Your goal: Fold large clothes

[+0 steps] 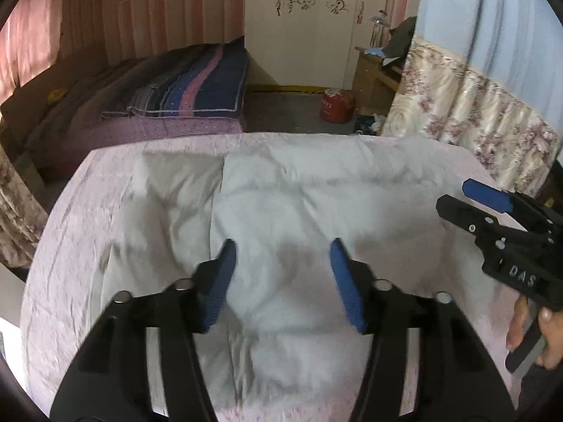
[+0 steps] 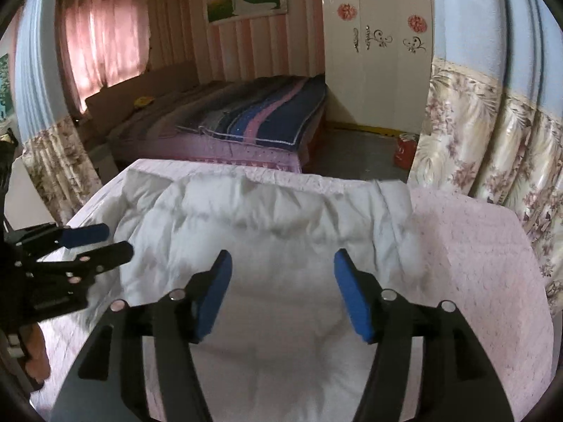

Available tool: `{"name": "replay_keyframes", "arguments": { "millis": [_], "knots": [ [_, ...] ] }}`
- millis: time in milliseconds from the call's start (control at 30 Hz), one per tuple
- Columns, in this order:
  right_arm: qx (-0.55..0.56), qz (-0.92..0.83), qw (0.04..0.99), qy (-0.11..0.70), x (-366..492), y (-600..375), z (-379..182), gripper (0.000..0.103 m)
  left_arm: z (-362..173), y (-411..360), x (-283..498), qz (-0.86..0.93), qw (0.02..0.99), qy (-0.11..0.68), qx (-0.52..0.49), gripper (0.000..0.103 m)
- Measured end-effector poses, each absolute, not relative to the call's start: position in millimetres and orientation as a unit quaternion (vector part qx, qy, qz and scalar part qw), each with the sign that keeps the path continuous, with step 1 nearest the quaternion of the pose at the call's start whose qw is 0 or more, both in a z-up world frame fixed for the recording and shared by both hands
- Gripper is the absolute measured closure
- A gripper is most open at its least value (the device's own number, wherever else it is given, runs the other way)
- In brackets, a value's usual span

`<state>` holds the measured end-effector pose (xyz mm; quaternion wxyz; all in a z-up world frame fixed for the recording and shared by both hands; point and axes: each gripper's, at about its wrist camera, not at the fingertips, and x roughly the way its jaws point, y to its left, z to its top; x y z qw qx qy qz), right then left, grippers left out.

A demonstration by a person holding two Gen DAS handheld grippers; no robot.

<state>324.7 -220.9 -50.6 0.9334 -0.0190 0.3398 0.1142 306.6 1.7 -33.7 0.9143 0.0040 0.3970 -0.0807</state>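
Left gripper (image 1: pixel 283 274): blue-padded fingers spread wide apart, nothing held between them, poised above the near middle of the garment. White padded garment (image 1: pixel 288 211): a large puffy piece, laid flat and spread over the pink-covered table (image 1: pixel 70 246), with a lengthwise fold line seen left of centre in the left wrist view and a gathered edge lying along the far side of the table in the right wrist view. Right gripper (image 2: pixel 281 288): fingers likewise set well apart, empty, hovering over the garment's near portion; seen from the left wrist view at the right edge (image 1: pixel 457 193), with a hand (image 1: pixel 538 330) wrapped on its handle. Background items, listed left to right: pink curtain (image 2: pixel 102 42) at the window; bed (image 2: pixel 246 119) with striped blue-and-pink blanket; white wardrobe (image 2: pixel 376 52); red container (image 1: pixel 336 105) on the floor; floral curtain (image 2: pixel 492 140) at the right.
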Motion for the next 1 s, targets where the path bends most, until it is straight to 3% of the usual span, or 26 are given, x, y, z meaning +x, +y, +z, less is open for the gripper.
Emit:
{"name": "replay_keyframes", "arguments": {
  "millis": [33,100,267,433,733,867,1000],
  "knots": [
    [-0.016,0.114,0.927,0.357,339,-216,-55,0.052,-36,-5,316,-0.083,0.911,0.403,0.004,0.091],
    [-0.019,0.112,0.917,0.383,358,-207,-64,0.064,-48,-9,344,-0.082,0.897,0.435,0.0,0.103],
    [-0.111,0.019,0.889,0.444,400,-198,-95,0.08,-77,7,397,-0.005,0.875,0.484,0.031,0.103],
    [-0.131,-0.029,0.862,0.489,428,-223,-113,0.084,-101,51,418,0.007,0.852,0.524,-0.007,0.102],
    [-0.095,-0.039,0.84,0.532,445,-250,-129,0.085,-121,55,437,0.038,0.842,0.537,0.031,0.101],
    [-0.055,-0.001,0.873,0.484,422,-255,-98,0.083,-107,64,426,0.032,0.848,0.528,0.014,0.102],
    [-0.015,0.057,0.918,0.392,359,-250,-57,0.082,-61,50,376,0.003,0.888,0.461,-0.002,0.102]
  ]
}}
